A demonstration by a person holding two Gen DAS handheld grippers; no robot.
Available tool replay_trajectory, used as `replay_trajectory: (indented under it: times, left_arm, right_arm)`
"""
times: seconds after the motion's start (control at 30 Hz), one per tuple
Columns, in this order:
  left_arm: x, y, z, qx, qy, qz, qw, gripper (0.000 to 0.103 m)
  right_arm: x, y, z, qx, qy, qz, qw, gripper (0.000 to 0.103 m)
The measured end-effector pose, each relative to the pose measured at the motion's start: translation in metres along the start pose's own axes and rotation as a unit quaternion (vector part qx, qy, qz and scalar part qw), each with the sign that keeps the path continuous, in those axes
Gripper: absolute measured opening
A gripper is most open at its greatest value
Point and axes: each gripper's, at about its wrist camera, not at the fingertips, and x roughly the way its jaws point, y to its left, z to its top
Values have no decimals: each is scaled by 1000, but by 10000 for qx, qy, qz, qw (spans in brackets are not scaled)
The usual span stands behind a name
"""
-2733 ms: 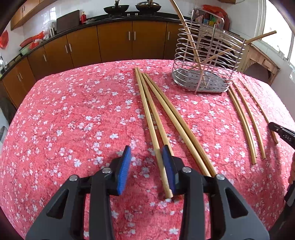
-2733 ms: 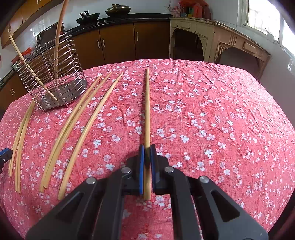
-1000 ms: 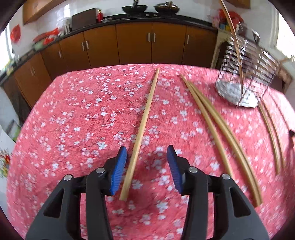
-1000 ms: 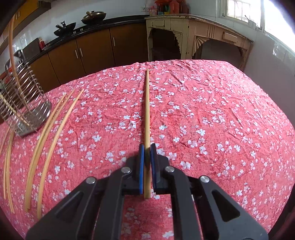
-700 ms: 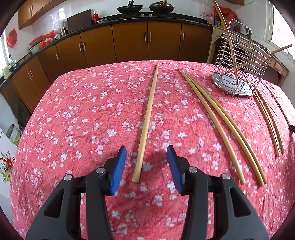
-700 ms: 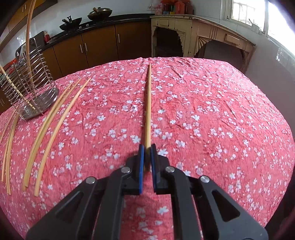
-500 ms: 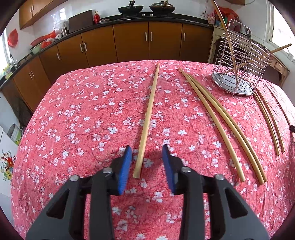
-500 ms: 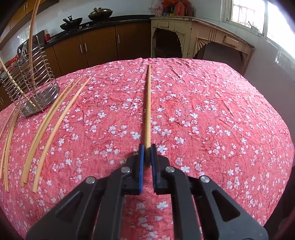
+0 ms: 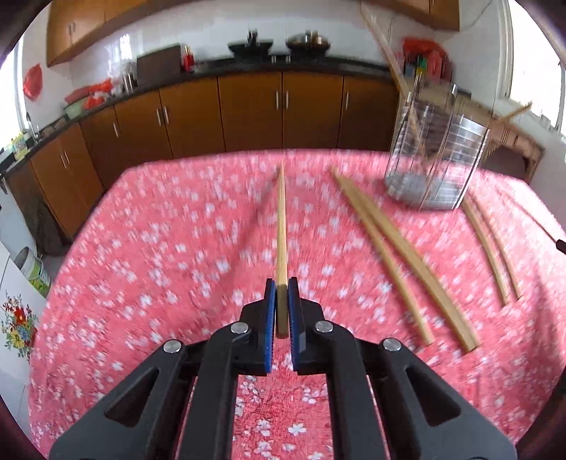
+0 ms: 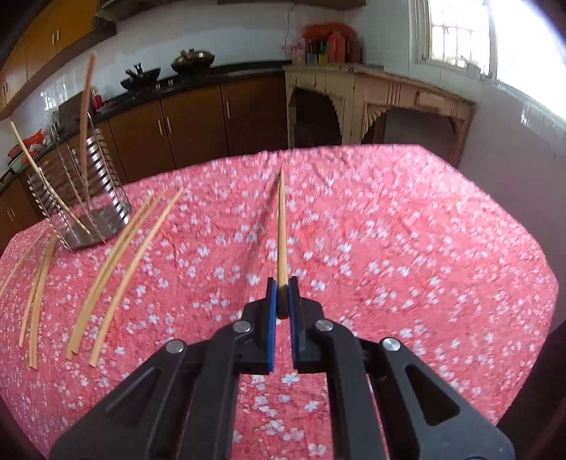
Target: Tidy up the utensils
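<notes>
Brown kitchen cabinets (image 9: 247, 113), white tiled wall (image 10: 247, 32), bright window (image 10: 456, 32)

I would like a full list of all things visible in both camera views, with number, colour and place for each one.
held chopstick, left: 1, light wood, clamped in the left gripper, pointing away over the cloth
held chopstick, right: 1, light wood, clamped in the right gripper
loose chopsticks: about 5 or 6 (blurred), light wood, lying on the cloth near the rack
wire rack: 1, silver metal, standing on the table, with about 2 chopsticks leaning inside
tablecloth: 1, red with white flowers, covering the table
cabinets: brown, along the wall behind
woks: 2, dark, on the counter
left gripper: black, blue pads, shut on its chopstick
right gripper: black, blue pads, shut on its chopstick
</notes>
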Motion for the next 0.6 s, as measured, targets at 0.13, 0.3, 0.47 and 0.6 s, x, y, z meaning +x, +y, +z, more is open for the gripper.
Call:
replay_trajectory:
  times: [0.13,0.3,0.47,0.6]
  left_arm:
    - [-35,5,18,-196,-615,-82,9979,7]
    - [-71,8,49,-433,-1340,-88,9900,7]
    - [-95,14,80,-626,-1848,-46,9808,7]
    - [-106,14,98,-645,-2070,3,9762,7]
  right_arm:
    - [-36,4,17,15,-635,50,9980,7]
    - [-71,10,47,0,-1368,117,9905,7]
    - [-94,17,74,-48,-1818,190,9831,7]
    - [-111,23,92,-92,-2066,265,9780,7]
